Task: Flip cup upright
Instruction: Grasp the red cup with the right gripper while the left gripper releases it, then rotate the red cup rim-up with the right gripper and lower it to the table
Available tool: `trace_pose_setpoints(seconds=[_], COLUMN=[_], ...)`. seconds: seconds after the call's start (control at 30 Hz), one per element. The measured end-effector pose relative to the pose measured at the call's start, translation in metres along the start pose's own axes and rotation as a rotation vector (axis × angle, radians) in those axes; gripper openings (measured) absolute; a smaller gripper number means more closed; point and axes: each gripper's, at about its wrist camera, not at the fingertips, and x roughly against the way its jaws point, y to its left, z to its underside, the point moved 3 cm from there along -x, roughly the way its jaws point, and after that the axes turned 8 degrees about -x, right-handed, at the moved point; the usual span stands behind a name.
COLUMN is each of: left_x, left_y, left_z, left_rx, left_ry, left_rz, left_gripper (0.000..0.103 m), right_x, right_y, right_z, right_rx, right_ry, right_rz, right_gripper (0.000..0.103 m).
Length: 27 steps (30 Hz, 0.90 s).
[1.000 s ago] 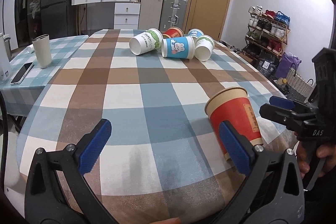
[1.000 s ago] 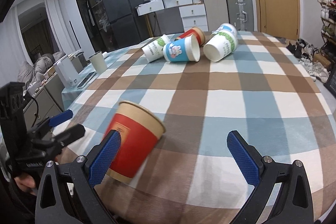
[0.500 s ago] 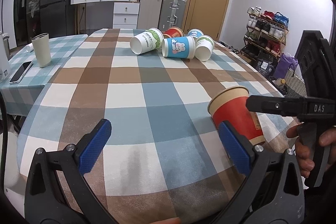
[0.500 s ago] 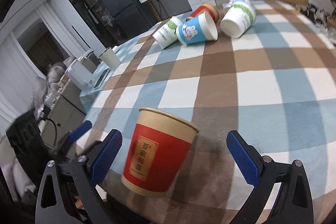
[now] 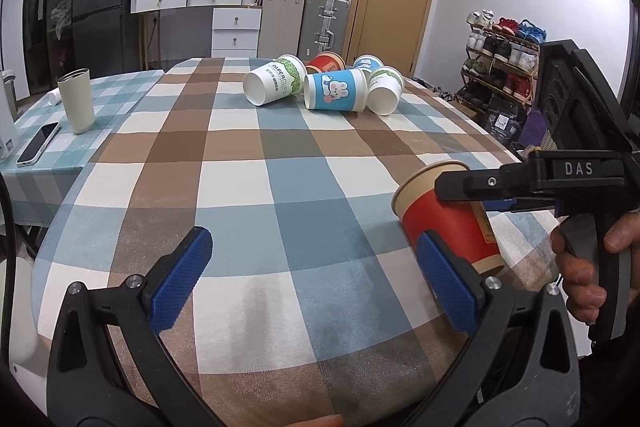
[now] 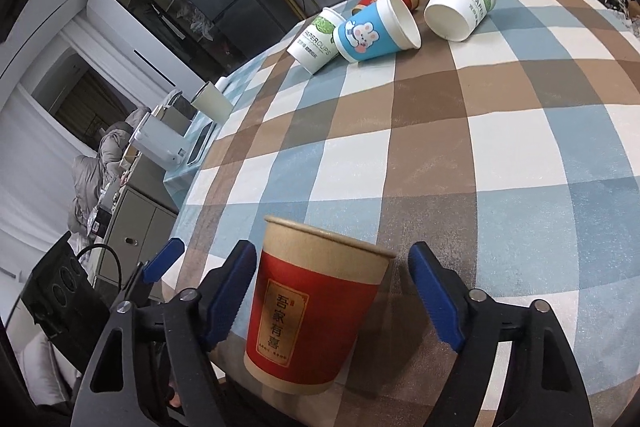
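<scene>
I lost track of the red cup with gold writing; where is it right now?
The red cup stands mouth-up at the near edge of the checked table, between the open jaws of the right gripper, far from the tipped cups.

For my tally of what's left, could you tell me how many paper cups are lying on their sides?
5, clustered at the table's far end: green-leaf cup, red cup, blue bunny cup, another green-leaf cup, and a partly hidden blue-print cup.

The surface [image 5: 256, 187] wears a checked cloth of brown, blue and white. A red paper cup [image 6: 312, 311] stands upright near its front edge; five more cups [image 5: 324, 87] lie tipped together at the far end.
</scene>
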Motion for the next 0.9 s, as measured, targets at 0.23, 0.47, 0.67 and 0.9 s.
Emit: trace_pose_setpoints(seconds=[0.23,0.47,0.67,0.9], left_x=[0.001,0.0,0.0,0.0], left_y=[0.0,0.0,0.0,0.001], left_z=[0.0,0.0,0.0,0.001], left_rx=[-0.004,-0.003,-0.002,0.001], left_ry=[0.002,0.001,0.002,0.003], left_rz=[-0.002,-0.002,-0.001,-0.003], left_gripper=[0.102,0.102,0.102,0.102], right_x=[0.001,0.006,0.019,0.02], right_y=[0.001,0.005,0.019,0.03], right_z=[0.003,0.002,0.003,0.013], right_rx=[-0.004,0.049,0.174,0.348], right_ry=[-0.008,-0.047,-0.171,-0.365], right_rz=[-0.012,0.018,0.064,0.161], right_gripper=[0.069,0.068,0.068,0.068])
